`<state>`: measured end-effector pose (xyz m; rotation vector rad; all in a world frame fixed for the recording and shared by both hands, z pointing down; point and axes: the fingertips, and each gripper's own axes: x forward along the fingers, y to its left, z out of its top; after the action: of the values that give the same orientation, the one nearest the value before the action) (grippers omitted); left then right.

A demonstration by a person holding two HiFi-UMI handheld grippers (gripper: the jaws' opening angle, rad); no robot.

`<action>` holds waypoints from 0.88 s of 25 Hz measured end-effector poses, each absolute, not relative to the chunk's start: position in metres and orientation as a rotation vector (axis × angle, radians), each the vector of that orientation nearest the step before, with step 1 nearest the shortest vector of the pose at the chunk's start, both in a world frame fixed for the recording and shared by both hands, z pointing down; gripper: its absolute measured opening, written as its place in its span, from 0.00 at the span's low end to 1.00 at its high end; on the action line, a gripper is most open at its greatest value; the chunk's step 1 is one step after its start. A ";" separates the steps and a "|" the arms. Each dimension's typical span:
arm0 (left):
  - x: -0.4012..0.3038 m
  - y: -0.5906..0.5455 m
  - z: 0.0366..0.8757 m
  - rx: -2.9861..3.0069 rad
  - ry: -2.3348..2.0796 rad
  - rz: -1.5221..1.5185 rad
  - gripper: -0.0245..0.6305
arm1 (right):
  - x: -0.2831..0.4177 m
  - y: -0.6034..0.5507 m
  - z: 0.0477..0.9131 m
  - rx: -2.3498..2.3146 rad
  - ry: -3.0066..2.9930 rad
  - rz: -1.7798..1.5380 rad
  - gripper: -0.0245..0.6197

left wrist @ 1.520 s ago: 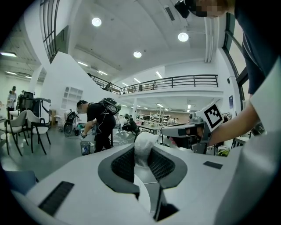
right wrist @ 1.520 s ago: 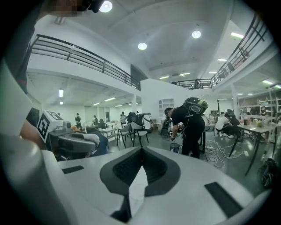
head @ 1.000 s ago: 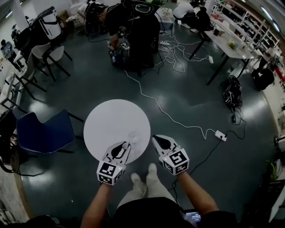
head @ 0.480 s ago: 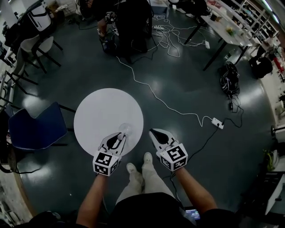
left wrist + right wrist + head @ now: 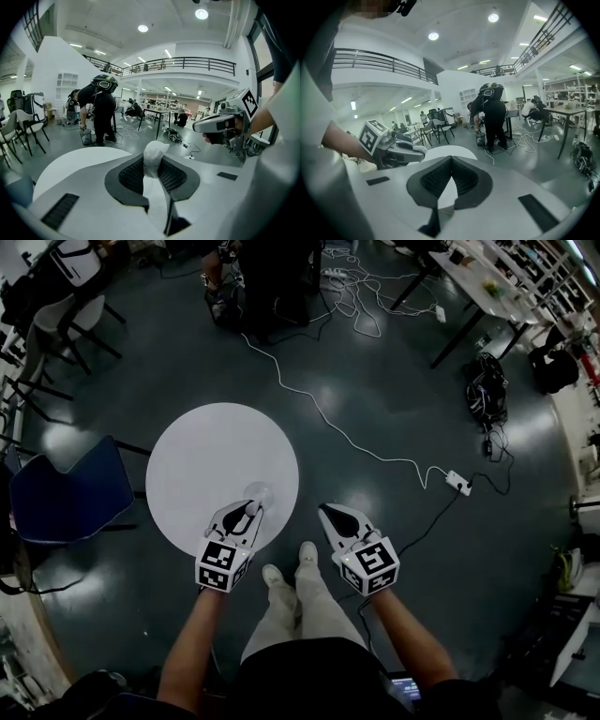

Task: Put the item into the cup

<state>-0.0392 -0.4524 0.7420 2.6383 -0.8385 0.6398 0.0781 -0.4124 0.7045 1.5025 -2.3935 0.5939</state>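
A round white table point(image 5: 202, 460) stands in front of me. A clear cup point(image 5: 257, 491) sits near its front edge, faint against the white top. My left gripper point(image 5: 248, 510) reaches over that edge with its tips right behind the cup. It is shut on a crumpled white item point(image 5: 153, 157), which sticks up between the pads in the left gripper view. My right gripper point(image 5: 325, 512) hangs beside the table, above the floor. Its tips point(image 5: 450, 160) meet with nothing between them.
A blue chair point(image 5: 66, 498) stands left of the table. A white cable point(image 5: 366, 442) runs across the dark floor to a power strip point(image 5: 457, 482). My shoes point(image 5: 286, 576) are below the table's edge. A person in black point(image 5: 101, 110) bends over beyond the table.
Both grippers have come lower and nearer to me. The left one still holds the white item just behind the cup. The table has slid up and left in the head view.
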 end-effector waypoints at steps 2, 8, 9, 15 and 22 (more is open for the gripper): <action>-0.038 -0.458 0.750 2.637 -0.857 0.684 0.16 | 0.083 -0.414 0.710 1.504 -2.384 0.603 0.06; -0.038 -0.474 0.777 2.643 -0.868 0.765 0.16 | 0.086 -0.422 0.721 1.496 -2.373 0.609 0.06; -0.038 -0.476 0.782 2.641 -0.866 0.778 0.16 | 0.086 -0.421 0.724 1.493 -2.369 0.613 0.06; -0.037 -0.485 0.803 2.619 -0.844 0.843 0.16 | 0.083 -0.422 0.737 1.478 -2.350 0.644 0.06; -0.031 -0.492 0.825 2.578 -0.845 0.879 0.16 | 0.088 -0.425 0.751 1.468 -2.330 0.666 0.06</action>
<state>-0.0313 -0.4920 0.8246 2.5784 -0.8453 0.8787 0.0885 -0.4248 0.7505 1.4681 -2.3301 0.6655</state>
